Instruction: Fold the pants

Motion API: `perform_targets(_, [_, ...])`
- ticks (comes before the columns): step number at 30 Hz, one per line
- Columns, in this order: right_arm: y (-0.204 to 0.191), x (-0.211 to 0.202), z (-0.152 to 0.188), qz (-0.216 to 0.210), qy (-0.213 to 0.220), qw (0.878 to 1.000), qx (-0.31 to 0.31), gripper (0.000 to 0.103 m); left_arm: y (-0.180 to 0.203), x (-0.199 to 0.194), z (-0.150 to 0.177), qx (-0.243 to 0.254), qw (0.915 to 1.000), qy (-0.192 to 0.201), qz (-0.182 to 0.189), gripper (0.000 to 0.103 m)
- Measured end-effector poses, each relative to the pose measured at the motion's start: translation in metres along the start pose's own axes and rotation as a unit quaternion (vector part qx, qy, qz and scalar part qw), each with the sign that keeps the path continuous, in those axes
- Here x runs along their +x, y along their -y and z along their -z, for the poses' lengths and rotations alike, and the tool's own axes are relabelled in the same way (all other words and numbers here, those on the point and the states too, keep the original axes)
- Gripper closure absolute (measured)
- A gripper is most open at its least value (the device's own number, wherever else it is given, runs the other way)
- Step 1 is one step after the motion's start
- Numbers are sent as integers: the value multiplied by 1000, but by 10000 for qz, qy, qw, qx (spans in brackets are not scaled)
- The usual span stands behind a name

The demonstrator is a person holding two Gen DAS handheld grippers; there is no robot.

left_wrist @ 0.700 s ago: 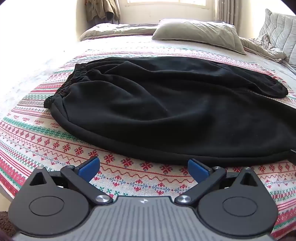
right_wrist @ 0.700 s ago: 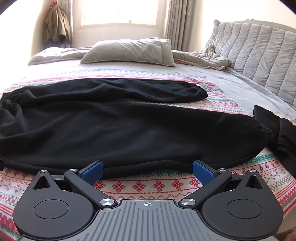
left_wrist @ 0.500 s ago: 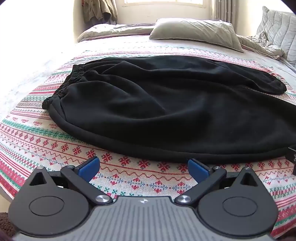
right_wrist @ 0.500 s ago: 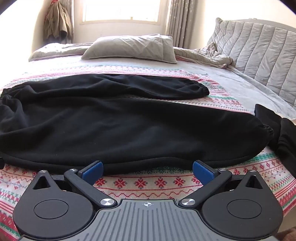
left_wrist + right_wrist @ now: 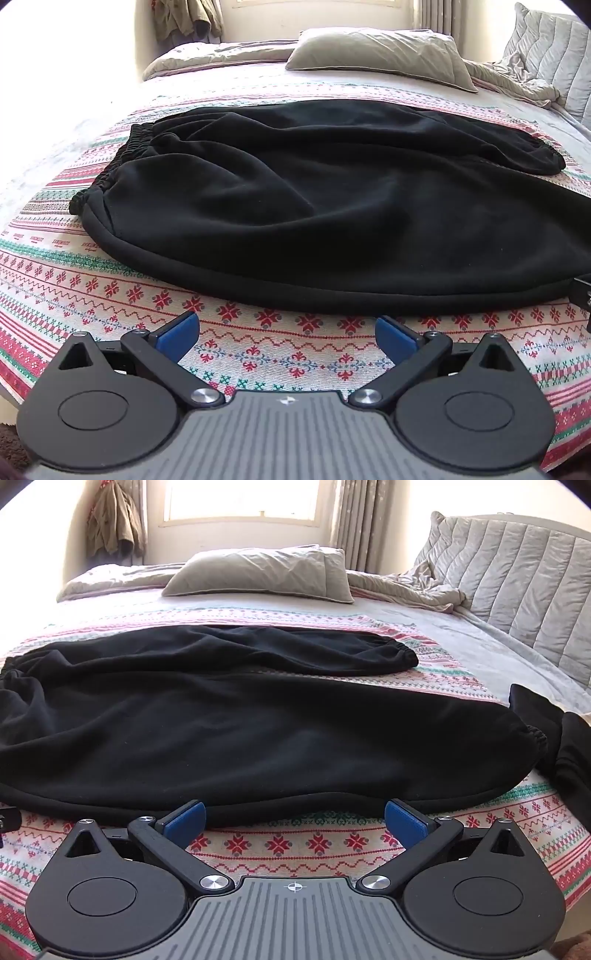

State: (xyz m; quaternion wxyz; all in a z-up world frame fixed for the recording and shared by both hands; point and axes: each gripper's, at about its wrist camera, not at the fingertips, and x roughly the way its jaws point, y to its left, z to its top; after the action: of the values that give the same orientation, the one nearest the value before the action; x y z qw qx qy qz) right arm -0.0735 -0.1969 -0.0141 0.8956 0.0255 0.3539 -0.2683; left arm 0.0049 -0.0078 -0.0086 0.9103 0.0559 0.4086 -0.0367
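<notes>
pants [image 5: 332, 206]: black sweatpants, spread flat on the patterned blanket [image 5: 110, 295] on the bed
left gripper [image 5: 286, 332]: wide open, nothing held, just short of the near hem
right gripper [image 5: 294, 818]: wide open too, blue pads at the hem
writing: none readable

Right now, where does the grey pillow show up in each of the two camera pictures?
Left wrist view: the pillow lies at the top, right of centre, beyond the black pants.
Right wrist view: the pillow sits upper centre, under the window.
Shared landmark: the hanging jacket.
</notes>
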Motion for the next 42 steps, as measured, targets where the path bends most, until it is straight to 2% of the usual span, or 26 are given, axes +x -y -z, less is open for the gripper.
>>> perform_targets(42, [-5,-6,-10,-31,-40,10000,-14,0,4,2,5,-13,10000,26,25,0])
